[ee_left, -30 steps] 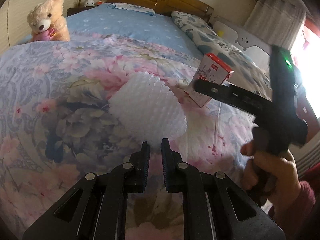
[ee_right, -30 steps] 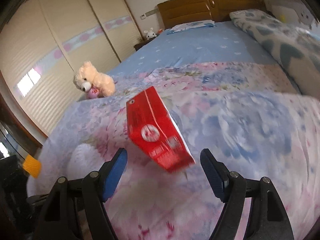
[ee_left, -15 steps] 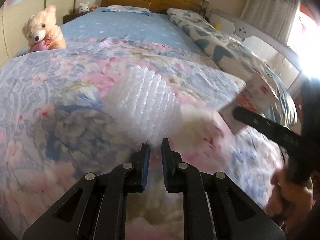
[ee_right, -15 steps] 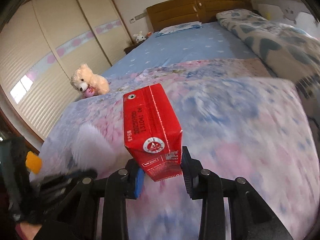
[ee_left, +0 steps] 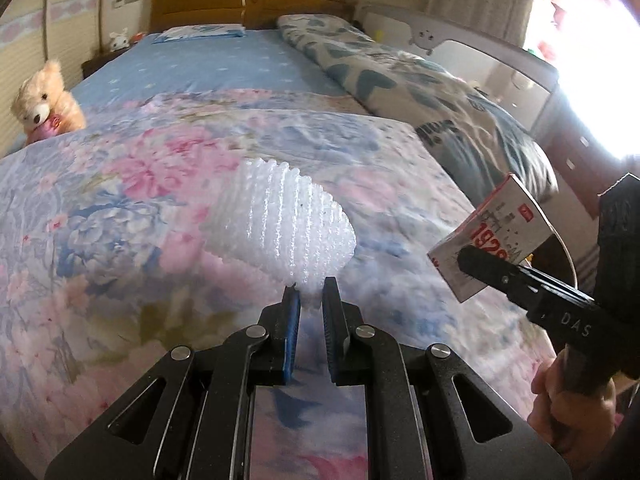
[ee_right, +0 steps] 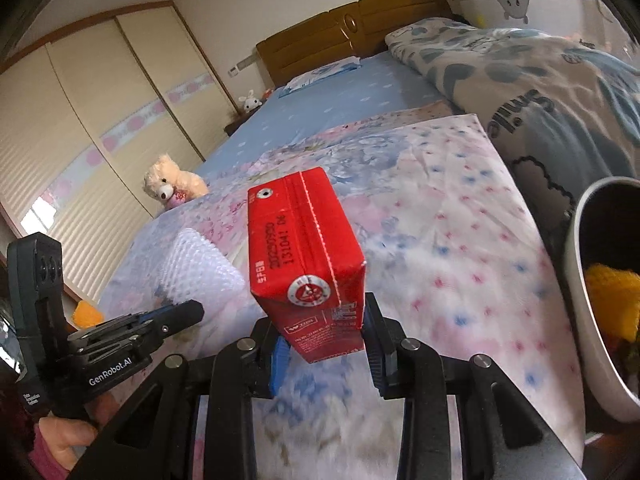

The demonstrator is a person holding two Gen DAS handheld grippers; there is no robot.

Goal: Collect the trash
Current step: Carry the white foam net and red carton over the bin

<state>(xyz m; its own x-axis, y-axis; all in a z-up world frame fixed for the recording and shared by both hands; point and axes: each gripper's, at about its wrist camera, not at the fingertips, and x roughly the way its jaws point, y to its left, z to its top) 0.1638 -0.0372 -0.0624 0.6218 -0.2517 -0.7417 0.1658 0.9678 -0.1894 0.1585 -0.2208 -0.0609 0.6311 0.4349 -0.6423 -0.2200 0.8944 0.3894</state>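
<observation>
While my left claw pinches the near edge of the white foam net with its jaws almost together, my right claw grips the lower part of the red carton, jaws closed partway against its sides. From the right wrist I see the carton's red top with the foil straw hole and printed date, and a grey bin at the right edge with something orange inside; from the left wrist the bin is out of sight and the carton shows only its white printed face beside the bed's right edge. Both pieces of trash hang above the floral quilt, which covers the near half of the bed over a blue sheet. A teddy bear sits at the left side, a folded patterned duvet lies along the right, and a wooden headboard closes the far end. Sliding wardrobe doors line the left wall. Most of the quilt between the bear and the duvet is bare
</observation>
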